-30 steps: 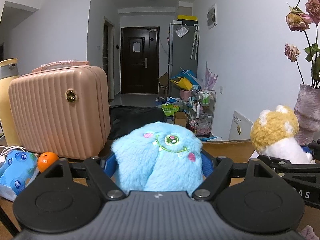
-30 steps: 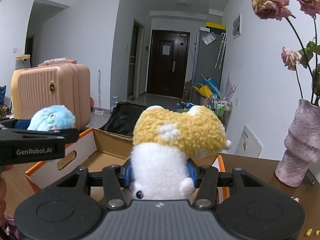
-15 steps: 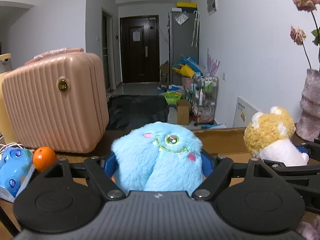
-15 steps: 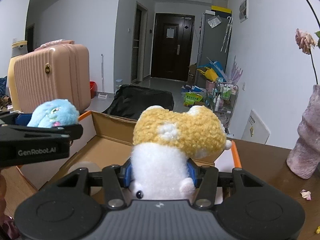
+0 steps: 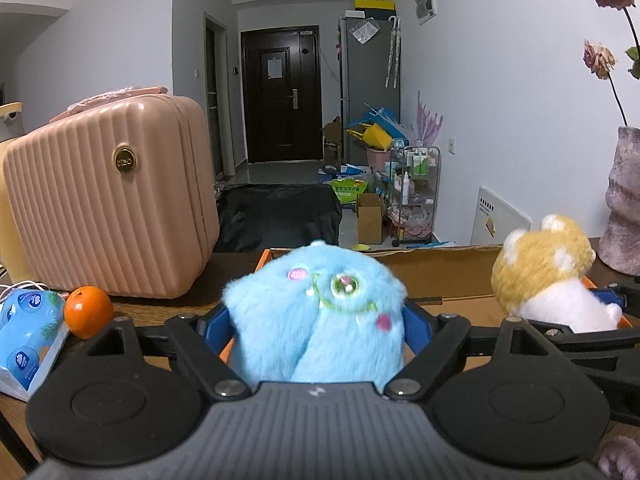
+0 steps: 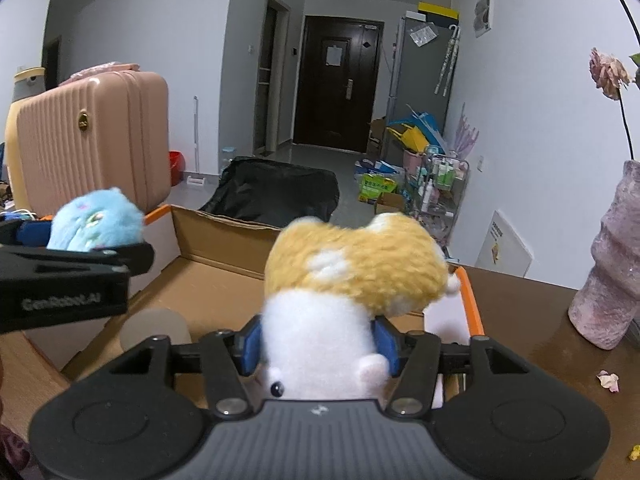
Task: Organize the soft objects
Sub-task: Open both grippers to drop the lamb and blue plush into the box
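Two tools, each with a plush between its blue pads, both jaws opening right now. Left tool (image 5: 316,328): blue fuzzy plush (image 5: 316,312) sits between the pads (image 5: 218,326), fur blurred, looks like it's being let go; can't tell if the pads are clear of the fur yet, they look to be at the fur edge, so I call it released-in-progress, not clenched. Right tool (image 6: 318,344): yellow and white plush (image 6: 344,280) between its pads (image 6: 250,344), also blurred, white body bulging past the pads, same call, grip loosening. Key relation: the cardboard box (image 6: 224,240) with orange-edged flaps lies straight ahead of and below both tools, open top up, so each plush drops forward-down off its tool into it. From the right wrist view the left tool (image 6: 80,264) hangs over the box's left wall, blue plush right at that edge; the yellow plush sits over the box's right half, near the orange right flap. So the right hand is better centred over the box, the left closer to the rim; my guess is the blue one risks catching the wall. Inside the box, a pale roll-like thing (image 6: 154,328) at the near left; bare cardboard floor elsewhere. Outward on the counter (image 6: 520,320): pink suitcase (image 5: 112,208) and orange (image 5: 88,312) left of the box, pinkish vase (image 6: 608,264) right of it, well apart.
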